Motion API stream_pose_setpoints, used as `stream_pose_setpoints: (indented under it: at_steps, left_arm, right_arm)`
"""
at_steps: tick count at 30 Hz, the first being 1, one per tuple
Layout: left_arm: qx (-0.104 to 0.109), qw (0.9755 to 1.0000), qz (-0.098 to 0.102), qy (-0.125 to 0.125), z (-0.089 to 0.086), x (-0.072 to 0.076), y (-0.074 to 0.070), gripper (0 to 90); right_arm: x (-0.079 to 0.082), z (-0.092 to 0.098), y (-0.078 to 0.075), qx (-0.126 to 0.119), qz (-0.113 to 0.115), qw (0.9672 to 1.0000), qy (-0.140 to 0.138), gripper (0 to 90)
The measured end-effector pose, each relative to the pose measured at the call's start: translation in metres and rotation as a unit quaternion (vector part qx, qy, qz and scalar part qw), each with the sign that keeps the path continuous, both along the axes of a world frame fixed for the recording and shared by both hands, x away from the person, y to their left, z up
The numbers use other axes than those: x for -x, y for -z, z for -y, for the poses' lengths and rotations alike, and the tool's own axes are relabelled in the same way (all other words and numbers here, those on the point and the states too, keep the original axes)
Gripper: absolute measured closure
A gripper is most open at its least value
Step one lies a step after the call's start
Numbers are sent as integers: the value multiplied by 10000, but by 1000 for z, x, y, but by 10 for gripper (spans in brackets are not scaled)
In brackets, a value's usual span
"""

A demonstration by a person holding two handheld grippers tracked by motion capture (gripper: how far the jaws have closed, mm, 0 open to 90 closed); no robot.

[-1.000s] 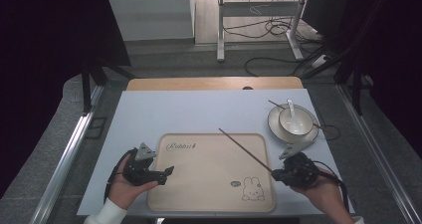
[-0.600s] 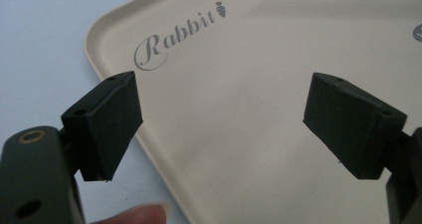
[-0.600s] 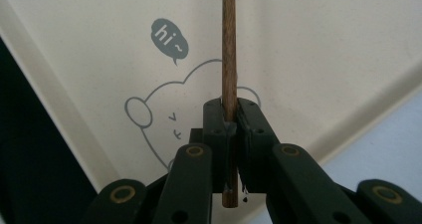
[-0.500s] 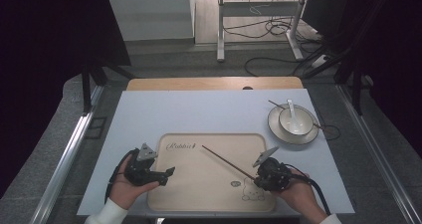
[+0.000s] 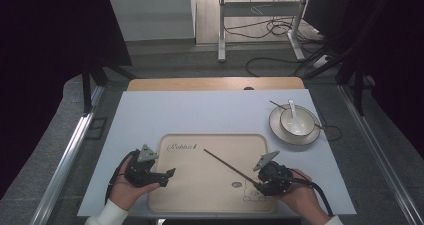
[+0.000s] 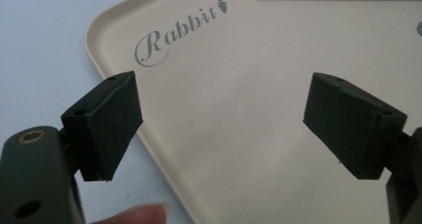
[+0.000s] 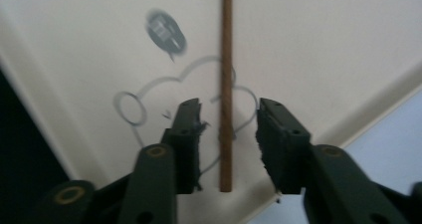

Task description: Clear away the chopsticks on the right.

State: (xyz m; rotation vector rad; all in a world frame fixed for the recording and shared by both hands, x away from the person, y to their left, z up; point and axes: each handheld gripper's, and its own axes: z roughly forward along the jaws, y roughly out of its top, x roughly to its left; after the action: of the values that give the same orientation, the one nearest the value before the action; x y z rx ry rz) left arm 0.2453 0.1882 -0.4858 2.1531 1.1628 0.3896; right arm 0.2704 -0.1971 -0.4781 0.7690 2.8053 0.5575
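A thin brown chopstick [image 5: 227, 165] lies flat on the cream tray [image 5: 200, 195], running from the tray's middle to the rabbit drawing at its front right. My right gripper [image 5: 257, 184] sits at the chopstick's near end. In the right gripper view the chopstick [image 7: 227, 59] lies between the jaws of the right gripper [image 7: 229, 107], which have just been opening; neither pad touches it. My left gripper [image 5: 170, 174] rests over the tray's left edge. It stands wide open [image 6: 224, 99] above the tray [image 6: 239, 149] with nothing between its fingers.
A white bowl [image 5: 296, 122] with a spoon in it stands on a plate [image 5: 280, 131] at the right of the blue mat. A second chopstick [image 5: 276, 105] leans on that plate. The tray's front rim lies close to the table's near edge.
My right gripper moved left and down, bringing the chopstick from above the tray to lie flat on it, then its jaws opened off the stick. The left gripper stayed in place.
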Motion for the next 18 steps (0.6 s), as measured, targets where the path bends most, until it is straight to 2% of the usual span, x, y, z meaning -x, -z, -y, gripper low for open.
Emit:
stream_pose_setpoints:
  at_steps: [4, 6, 7, 9, 10, 11, 12, 14, 16, 18]
  left_arm:
    - [-23, 10000, -3, 9, 0, 0, 0, 154]
    - [-19, 10000, -1, 9, 0, 0, 0, 154]
    - [-3, 10000, 11, -4, 0, 0, 0, 154]
    - [10, 10000, 27, -16, 0, 0, -1, 154]
    - [10, 10000, 27, -16, 0, 0, -1, 154]
    - [17, 10000, 29, -16, -1, 0, -1, 154]
    - [19, 10000, 32, -14, -1, -1, -1, 154]
    - [4, 10000, 28, -11, 0, -1, -1, 154]
    - [9, 10000, 28, -5, 0, -1, -1, 154]
    - [27, 10000, 35, -16, 0, -1, -1, 154]
  right_arm:
    - [5, 11, -24, -419, 328, 9986, 31, 503]
    - [5, 16, -30, -483, 416, 9979, 56, 488]
    - [2, 30, -41, -627, 584, 9962, 125, 469]
    - [-3, 45, -51, -794, 658, 9943, 271, 452]
    - [-3, 45, -51, -794, 658, 9943, 271, 452]
    - [-8, 60, -61, -941, 721, 9922, 373, 443]
    - [-8, 60, -61, -941, 721, 9922, 373, 443]
    - [-15, 75, -70, -1084, 738, 9904, 429, 442]
    - [-27, 95, -80, -1187, 854, 9871, 651, 437]
    - [-31, 101, -83, -1188, 883, 9865, 708, 434]
